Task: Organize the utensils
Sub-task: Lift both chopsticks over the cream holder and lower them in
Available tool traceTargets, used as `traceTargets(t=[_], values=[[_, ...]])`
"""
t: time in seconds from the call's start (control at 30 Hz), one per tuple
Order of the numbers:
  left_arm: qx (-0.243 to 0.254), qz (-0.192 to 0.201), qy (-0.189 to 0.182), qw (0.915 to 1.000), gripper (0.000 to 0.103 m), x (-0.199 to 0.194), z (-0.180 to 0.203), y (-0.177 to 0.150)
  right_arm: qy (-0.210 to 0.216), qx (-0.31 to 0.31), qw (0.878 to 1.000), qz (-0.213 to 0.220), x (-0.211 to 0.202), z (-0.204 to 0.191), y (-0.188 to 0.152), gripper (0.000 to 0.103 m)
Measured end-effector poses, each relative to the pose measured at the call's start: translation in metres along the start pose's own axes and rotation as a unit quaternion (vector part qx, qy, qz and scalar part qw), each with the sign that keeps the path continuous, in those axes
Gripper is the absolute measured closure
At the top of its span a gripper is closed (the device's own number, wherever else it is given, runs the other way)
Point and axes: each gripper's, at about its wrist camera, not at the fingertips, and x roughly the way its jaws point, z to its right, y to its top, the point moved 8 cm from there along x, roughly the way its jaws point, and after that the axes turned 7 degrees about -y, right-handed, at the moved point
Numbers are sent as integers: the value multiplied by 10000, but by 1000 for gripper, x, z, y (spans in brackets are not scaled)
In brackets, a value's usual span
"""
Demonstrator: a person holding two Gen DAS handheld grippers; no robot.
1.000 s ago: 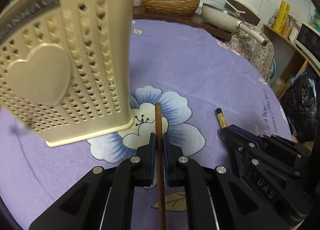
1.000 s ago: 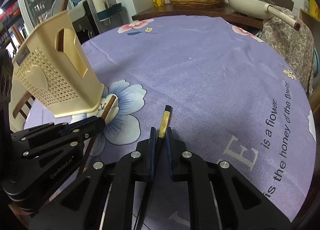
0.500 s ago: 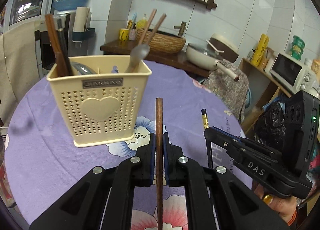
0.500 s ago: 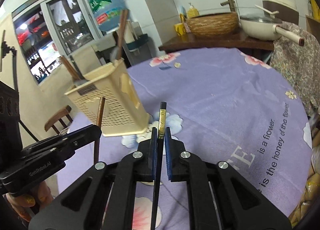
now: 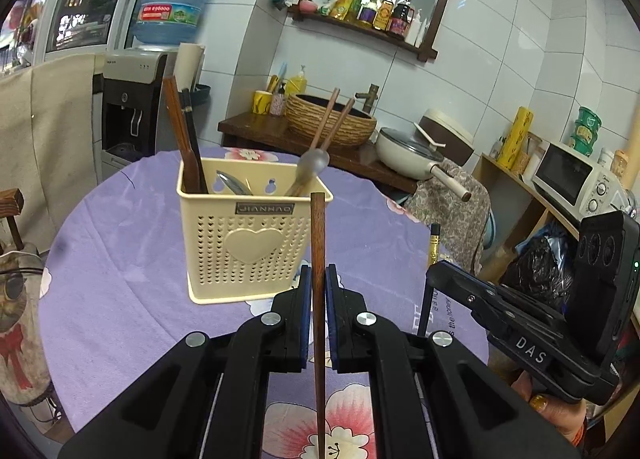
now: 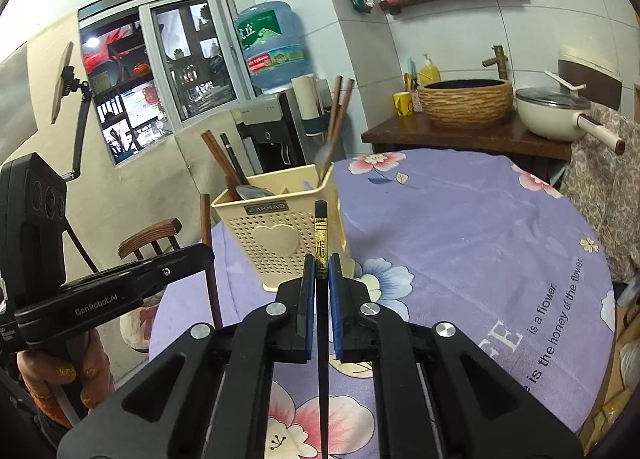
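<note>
Brown wooden chopstick [image 5: 318,259] clamped upright in the left gripper [image 5: 316,291]; black gold-banded chopstick [image 6: 320,243] clamped likewise in the right gripper [image 6: 319,283]. Both are held above the purple tablecloth [image 6: 460,227], near side of the cream utensil holder [image 5: 248,235], not yet over it. Risks: each stick is pinched at one narrow spot, so it may pivot or slip. The holder looks light; a tip striking its rim could tip it. The grippers are close together and may collide.
</note>
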Motion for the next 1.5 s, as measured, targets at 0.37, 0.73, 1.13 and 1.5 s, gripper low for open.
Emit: traceTargets(t=[0.37,0.73,1.13,1.5], values=[[47,319,81,9994,96,-20,-5,21,-11,-243,9993,272,-10,-12,22,96],[114,430,110,9989,96,-24,-7,30,-2,-344,9988,353,-5,-16,35,96],[100,716,-161,9973,96,-49,-12,88,364,-438,9979,322,-1,-31,78,96],[346,1430,361,9885,96,-81,-17,195,345,-758,9905,1091,-18,-67,200,96]])
